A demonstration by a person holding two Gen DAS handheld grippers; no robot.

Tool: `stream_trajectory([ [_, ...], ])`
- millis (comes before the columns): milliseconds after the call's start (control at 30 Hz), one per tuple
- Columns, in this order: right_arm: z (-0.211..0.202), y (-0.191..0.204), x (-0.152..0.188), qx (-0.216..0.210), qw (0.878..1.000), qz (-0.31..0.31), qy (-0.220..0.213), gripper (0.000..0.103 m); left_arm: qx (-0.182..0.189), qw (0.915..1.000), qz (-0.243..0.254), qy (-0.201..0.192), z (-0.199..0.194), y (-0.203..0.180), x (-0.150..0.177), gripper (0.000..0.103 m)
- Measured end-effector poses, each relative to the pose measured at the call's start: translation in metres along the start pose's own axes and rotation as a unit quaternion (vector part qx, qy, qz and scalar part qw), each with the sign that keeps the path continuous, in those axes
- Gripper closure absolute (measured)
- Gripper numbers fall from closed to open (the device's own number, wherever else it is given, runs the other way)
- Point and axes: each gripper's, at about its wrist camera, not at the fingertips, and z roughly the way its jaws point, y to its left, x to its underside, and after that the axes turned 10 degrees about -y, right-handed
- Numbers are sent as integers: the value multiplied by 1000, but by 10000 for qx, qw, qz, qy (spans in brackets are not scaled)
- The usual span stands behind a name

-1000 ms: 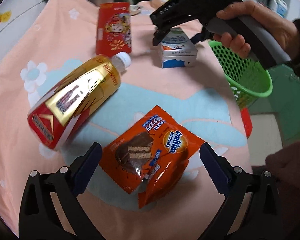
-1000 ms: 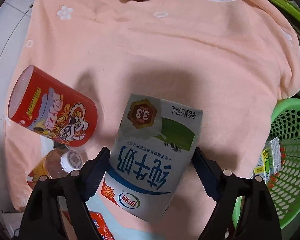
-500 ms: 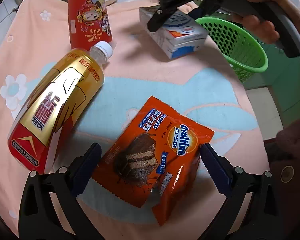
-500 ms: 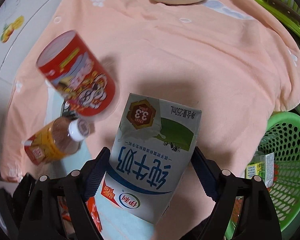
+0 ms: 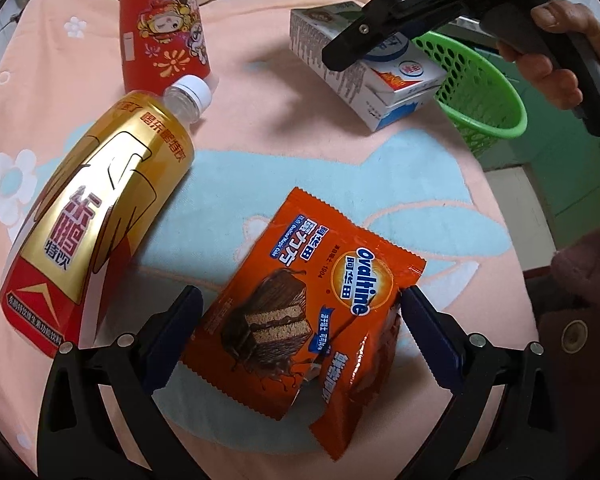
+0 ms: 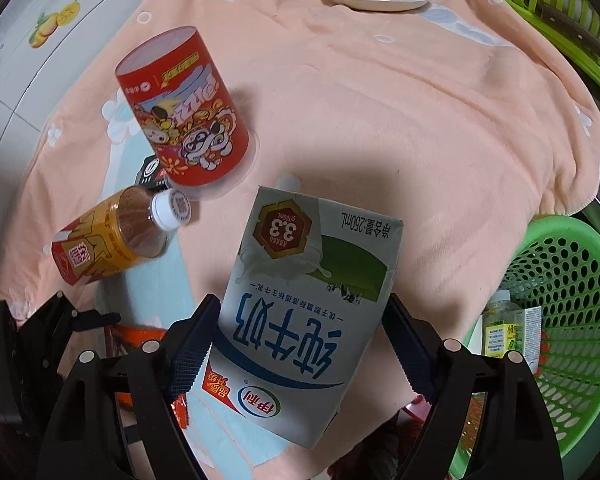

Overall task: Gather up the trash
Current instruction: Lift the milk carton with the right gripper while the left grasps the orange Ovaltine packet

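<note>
- The peach towel [image 6: 380, 120] drapes over the table's right edge, just above the green basket [image 6: 572, 320]; bare cloth lies beyond the milk carton [image 6: 312, 312].
- The right gripper [image 6: 300, 344] is clamped on the milk carton, lifted clear of the towel, near the basket's rim.
- The left gripper [image 5: 296, 328] stands spread, its pads flanking the orange snack wrapper [image 5: 300, 312] on the towel; the right pad touches it.
- Both grippers point steeply down; a hand [image 5: 556, 56] grips the right handle.
- The gold bottle [image 5: 100, 216] lies beside the red can [image 5: 164, 32].
</note>
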Motion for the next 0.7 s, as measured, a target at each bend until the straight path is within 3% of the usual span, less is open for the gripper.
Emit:
stream_trajectory([
  [333,4,5,6,66,9998,-174,52,24,81,9999,-49,65,4,1,1,7],
  [700,6,4,9,48,9998,-180,68,23,-117,9989,-437,-147,-10,15,3,28],
])
